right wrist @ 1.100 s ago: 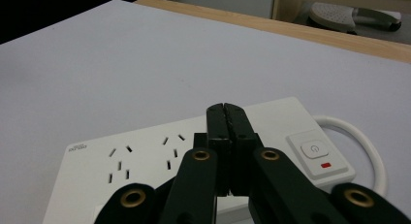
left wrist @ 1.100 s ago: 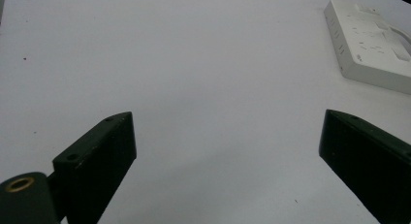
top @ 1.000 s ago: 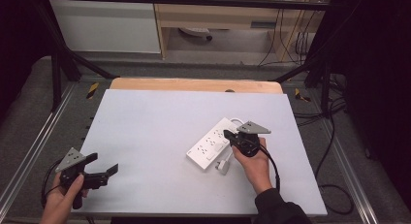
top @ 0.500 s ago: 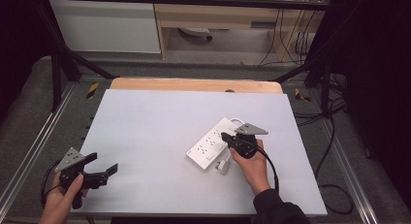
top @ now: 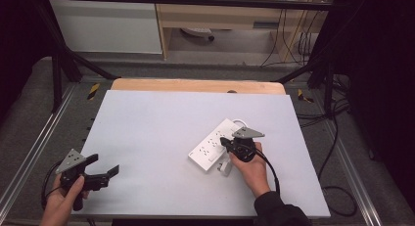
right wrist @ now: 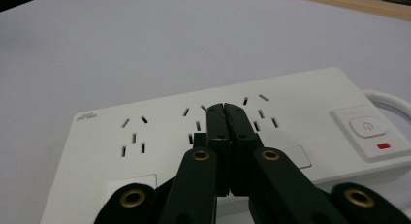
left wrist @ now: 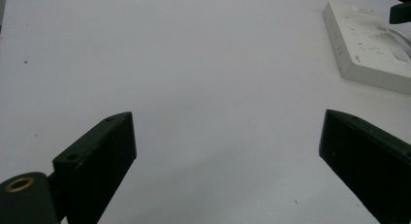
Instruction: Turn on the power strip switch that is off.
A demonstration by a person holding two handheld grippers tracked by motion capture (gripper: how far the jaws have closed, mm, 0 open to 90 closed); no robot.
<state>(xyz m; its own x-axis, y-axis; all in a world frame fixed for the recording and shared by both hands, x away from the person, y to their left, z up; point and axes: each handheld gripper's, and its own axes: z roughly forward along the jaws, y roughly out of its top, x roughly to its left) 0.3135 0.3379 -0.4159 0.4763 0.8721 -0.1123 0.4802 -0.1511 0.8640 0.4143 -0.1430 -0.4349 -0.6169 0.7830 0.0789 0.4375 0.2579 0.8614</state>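
Note:
A white power strip (top: 211,145) lies right of the table's middle, and its white cable (top: 240,122) curls at the far end. In the right gripper view the strip (right wrist: 145,136) has several sockets and a switch (right wrist: 367,128) with a red mark. My right gripper (top: 223,141) is shut with nothing between its jaws, and its tips (right wrist: 225,110) hover just over the strip's middle sockets. A white plug (top: 225,167) lies beside the strip under the right hand. My left gripper (top: 104,164) stands open at the near left, and its jaws (left wrist: 225,136) are wide apart over bare tabletop.
The white table surface (top: 161,123) ends at a wooden strip (top: 195,85) along the far edge. Metal frame rails run down both sides. From the left gripper view, the power strip (left wrist: 368,44) lies far off at the upper right.
My right gripper has edged slightly left over the power strip. The left gripper has stayed where it was.

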